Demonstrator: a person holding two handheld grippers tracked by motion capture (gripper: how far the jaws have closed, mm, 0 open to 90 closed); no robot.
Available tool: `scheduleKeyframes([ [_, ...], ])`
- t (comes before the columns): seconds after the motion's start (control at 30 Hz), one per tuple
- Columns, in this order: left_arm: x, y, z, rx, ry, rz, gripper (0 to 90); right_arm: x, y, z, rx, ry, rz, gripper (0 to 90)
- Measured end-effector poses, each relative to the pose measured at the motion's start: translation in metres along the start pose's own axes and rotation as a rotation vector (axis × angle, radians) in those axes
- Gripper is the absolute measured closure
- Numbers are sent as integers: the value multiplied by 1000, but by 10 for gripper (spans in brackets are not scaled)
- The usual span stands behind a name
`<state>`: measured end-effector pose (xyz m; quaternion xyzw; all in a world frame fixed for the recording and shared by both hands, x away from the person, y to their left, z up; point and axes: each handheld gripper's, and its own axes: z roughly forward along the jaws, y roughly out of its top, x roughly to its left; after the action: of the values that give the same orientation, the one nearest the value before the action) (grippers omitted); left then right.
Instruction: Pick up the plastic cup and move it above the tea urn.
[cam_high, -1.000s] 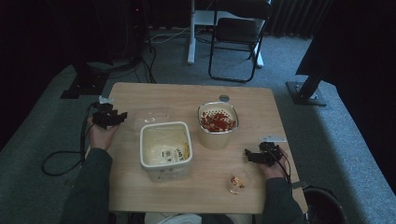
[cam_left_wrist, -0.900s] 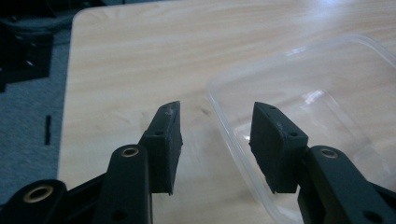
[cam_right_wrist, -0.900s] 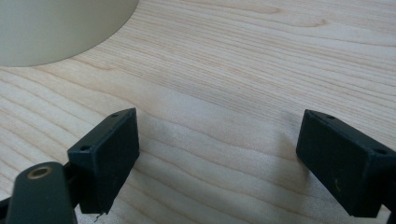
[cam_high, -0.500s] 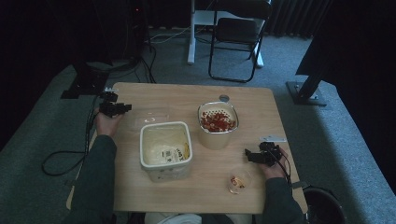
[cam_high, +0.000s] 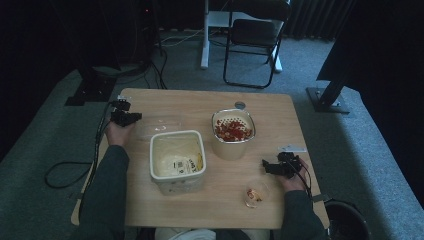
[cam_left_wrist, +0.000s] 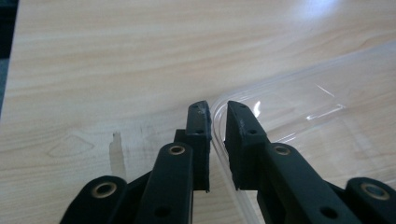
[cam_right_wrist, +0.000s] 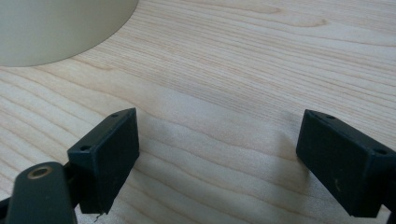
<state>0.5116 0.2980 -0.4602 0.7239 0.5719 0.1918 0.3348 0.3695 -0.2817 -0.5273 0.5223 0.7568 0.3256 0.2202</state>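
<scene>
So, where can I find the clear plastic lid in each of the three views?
High view: the clear plastic lid lies flat at the table's left, behind the square tub, its left edge at the left gripper.
Left gripper view: its rim runs between the nearly closed jaws, which have just been closing.
Right gripper view: not in it.
Shared landmark: the wooden table.

Folding chair (cam_high: 252, 42), perhaps a bin (cam_high: 347, 222)

A light wooden table (cam_high: 190, 102) stands on grey carpet (cam_high: 360, 150). Beyond it, a dark folding chair (cam_high: 252, 37) sits beside a white post (cam_high: 205, 32). The far wall is in darkness, possibly curtained. Cables (cam_high: 165, 60) trail across the floor.
</scene>
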Motion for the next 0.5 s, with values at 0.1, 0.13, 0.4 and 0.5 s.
scheduleKeyframes([
  [0.1, 0, 0, -6, -34, -10, -14, 825, 0, 0, 0, 0, 0, 0, 127],
  [0.13, 0, -1, -9, -49, -21, -22, 829, 0, 0, 0, 0, 0, 0, 127],
  [0.4, -3, -2, -23, -93, -47, -37, 848, 0, 0, 0, 0, 0, 0, 127],
  [0.5, -6, -3, -20, -63, -50, -17, 842, 0, 0, 0, 0, 0, 0, 127],
])
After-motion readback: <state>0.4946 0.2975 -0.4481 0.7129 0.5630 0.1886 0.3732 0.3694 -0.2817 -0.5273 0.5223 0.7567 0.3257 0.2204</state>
